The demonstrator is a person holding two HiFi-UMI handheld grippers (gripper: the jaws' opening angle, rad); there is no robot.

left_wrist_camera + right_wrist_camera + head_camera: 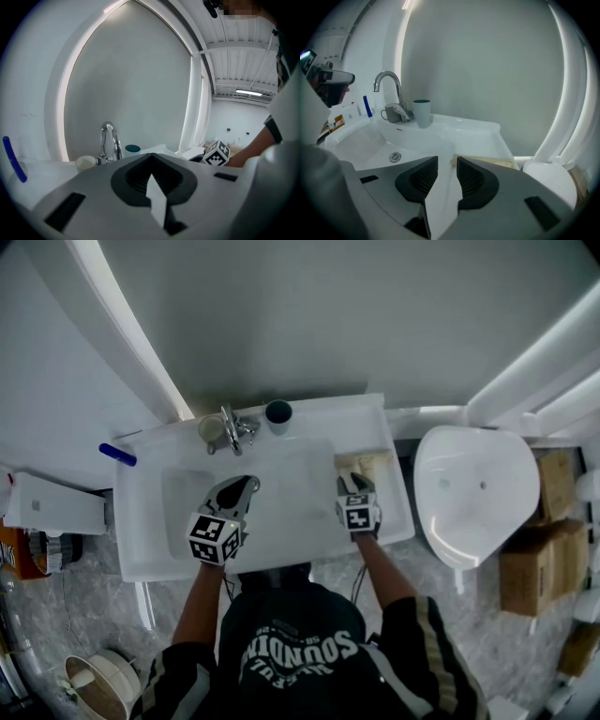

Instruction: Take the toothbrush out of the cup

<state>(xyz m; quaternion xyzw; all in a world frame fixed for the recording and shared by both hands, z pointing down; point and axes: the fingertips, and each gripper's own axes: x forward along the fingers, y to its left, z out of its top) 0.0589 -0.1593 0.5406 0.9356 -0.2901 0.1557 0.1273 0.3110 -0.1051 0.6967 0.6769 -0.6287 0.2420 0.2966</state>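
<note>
Teal cup (277,412) beside tap (230,430); blue item, maybe toothbrush (117,455), at sink (141,540) edge. Left gripper (246,487) clenched, empty; right gripper (354,480) released.

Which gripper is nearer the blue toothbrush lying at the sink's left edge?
Left. The left gripper hangs over the basin, to the right of the blue toothbrush; the right gripper is farther right, by the basin's opposite side.

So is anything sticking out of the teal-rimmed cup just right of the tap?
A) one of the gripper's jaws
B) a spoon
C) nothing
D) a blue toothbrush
C: the teal-rimmed cup beside the tap has a bare rim in the right gripper view, and from above its mouth looks empty.
</note>
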